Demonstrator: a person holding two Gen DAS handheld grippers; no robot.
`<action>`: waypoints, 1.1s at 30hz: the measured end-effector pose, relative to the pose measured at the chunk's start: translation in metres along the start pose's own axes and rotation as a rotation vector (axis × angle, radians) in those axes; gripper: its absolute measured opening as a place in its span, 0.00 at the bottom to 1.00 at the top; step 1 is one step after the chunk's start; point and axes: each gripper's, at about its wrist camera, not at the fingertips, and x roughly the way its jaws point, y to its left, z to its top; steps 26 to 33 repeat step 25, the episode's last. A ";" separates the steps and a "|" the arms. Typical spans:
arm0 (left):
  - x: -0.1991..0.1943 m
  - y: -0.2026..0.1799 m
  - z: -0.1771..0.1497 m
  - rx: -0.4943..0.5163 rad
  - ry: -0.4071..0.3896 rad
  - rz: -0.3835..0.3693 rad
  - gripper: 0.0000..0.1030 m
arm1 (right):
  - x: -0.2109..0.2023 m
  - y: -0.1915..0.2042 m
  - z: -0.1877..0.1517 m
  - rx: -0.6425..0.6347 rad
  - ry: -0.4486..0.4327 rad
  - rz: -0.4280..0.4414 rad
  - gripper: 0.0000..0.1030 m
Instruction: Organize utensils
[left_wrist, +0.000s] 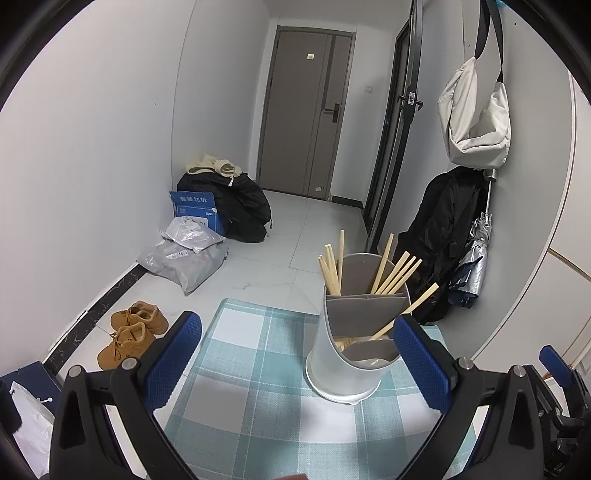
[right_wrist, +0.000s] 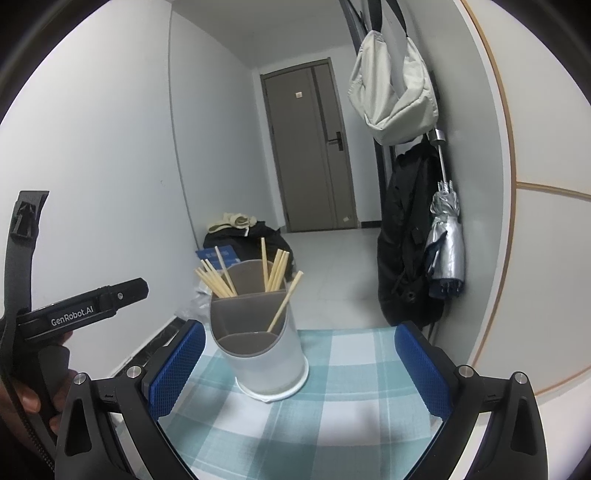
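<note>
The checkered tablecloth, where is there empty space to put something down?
The checkered tablecloth is bare on the near side, between the utensil holder and the right gripper, and also to the holder's right, toward the hanging black coat. The left gripper is open and empty too. It is crowded only inside the holder, where the chopsticks stand in its compartments.
</note>
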 end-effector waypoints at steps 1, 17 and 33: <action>0.000 0.000 0.000 -0.002 0.002 -0.001 0.99 | 0.000 0.001 0.000 -0.002 0.000 0.000 1.00; 0.001 0.003 -0.001 -0.012 0.014 -0.011 0.99 | 0.000 0.003 -0.002 -0.019 0.012 0.005 1.00; -0.002 0.003 -0.003 -0.006 -0.008 -0.017 0.99 | 0.009 0.000 -0.007 -0.009 0.046 -0.007 1.00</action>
